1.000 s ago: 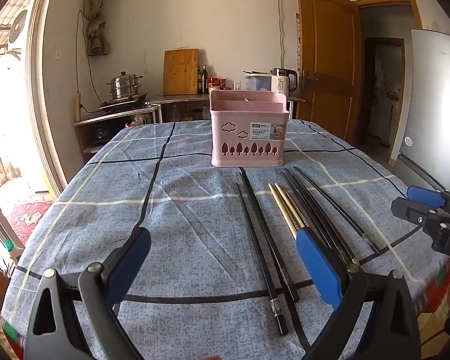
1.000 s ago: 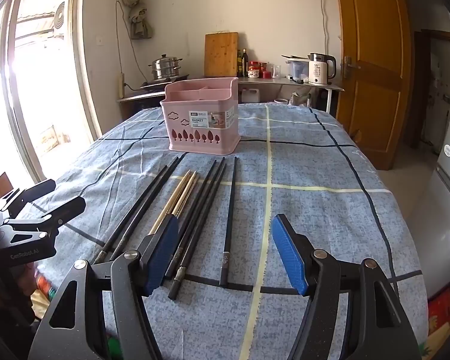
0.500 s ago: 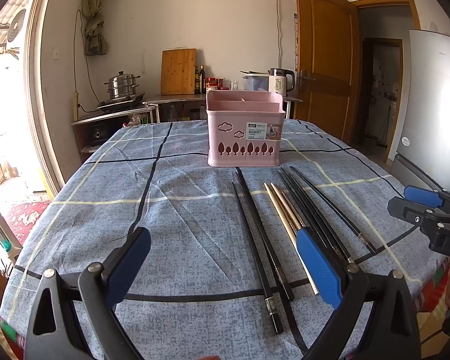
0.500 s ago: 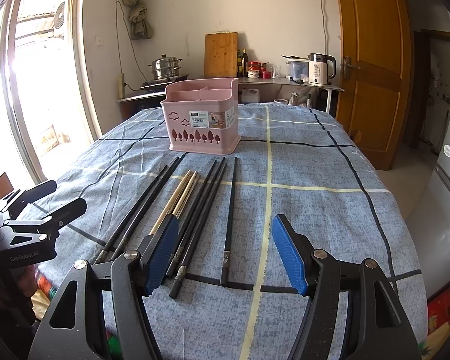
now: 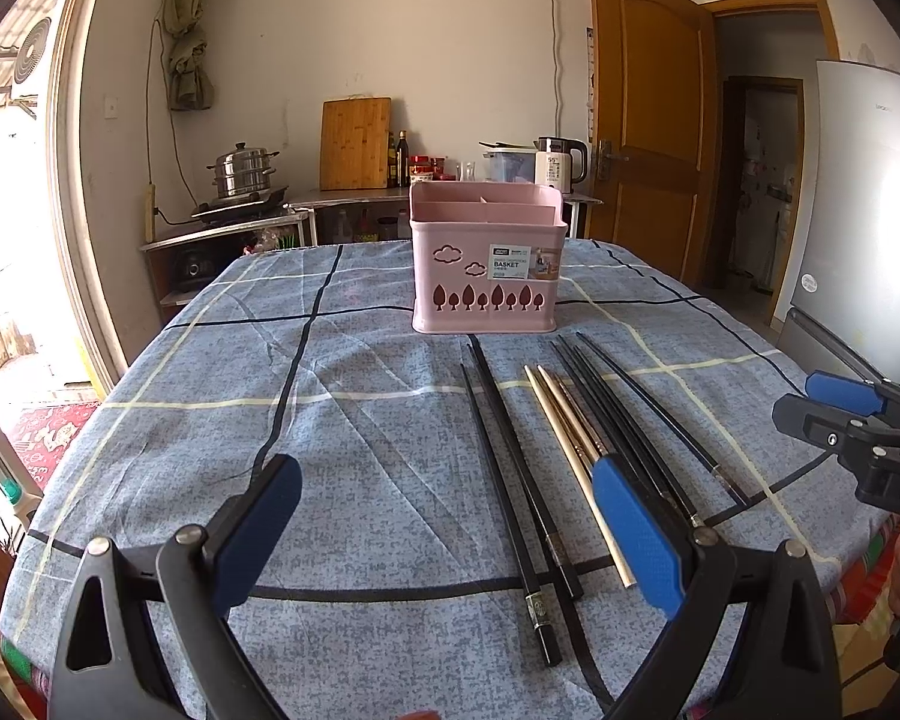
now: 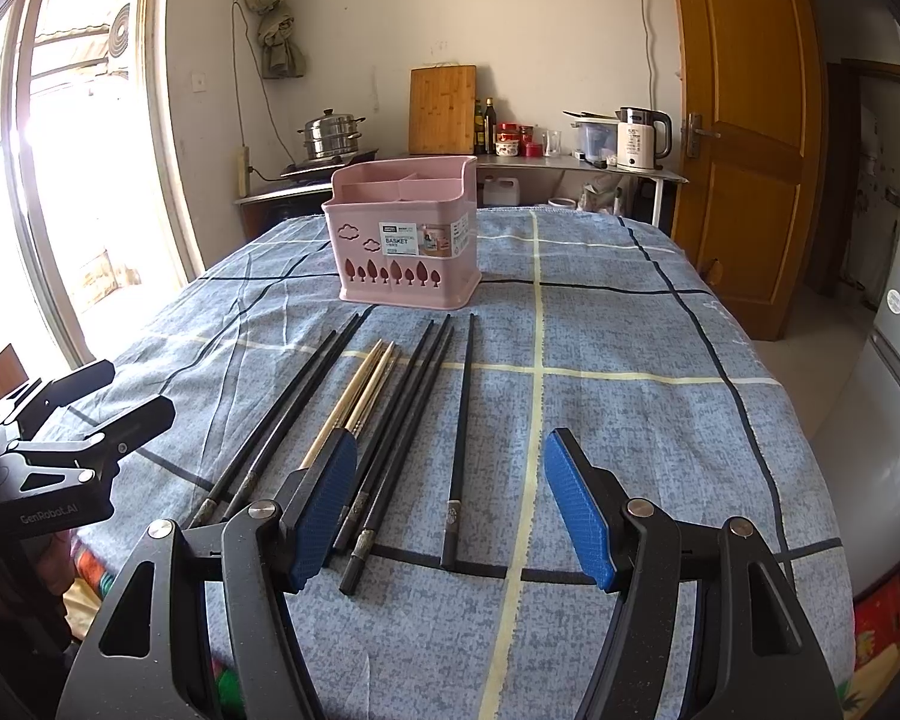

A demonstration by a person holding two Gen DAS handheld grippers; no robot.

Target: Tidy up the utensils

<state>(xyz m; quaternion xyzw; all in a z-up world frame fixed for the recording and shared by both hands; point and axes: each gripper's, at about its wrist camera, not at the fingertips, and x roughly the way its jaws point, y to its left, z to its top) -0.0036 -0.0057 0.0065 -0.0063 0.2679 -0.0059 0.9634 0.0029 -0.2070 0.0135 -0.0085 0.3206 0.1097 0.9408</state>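
A pink utensil basket (image 5: 489, 267) stands upright on the blue checked tablecloth (image 5: 360, 432); it also shows in the right wrist view (image 6: 405, 252). Several black chopsticks (image 5: 510, 462) and a pale wooden pair (image 5: 570, 444) lie side by side in front of it, ends toward me. In the right wrist view the black ones (image 6: 462, 414) and the pale pair (image 6: 354, 402) lie the same way. My left gripper (image 5: 444, 534) is open and empty above the near table edge. My right gripper (image 6: 450, 510) is open and empty over the near chopstick ends.
A counter behind the table carries a steel pot (image 5: 243, 171), a wooden cutting board (image 5: 354, 144), bottles and a kettle (image 5: 561, 162). A wooden door (image 5: 654, 150) and a fridge (image 5: 864, 210) stand to the right. A bright window is at the left.
The left wrist view has shifted slightly, so the basket and chopsticks sit a little further left. The right gripper has barely moved. Both stay open.
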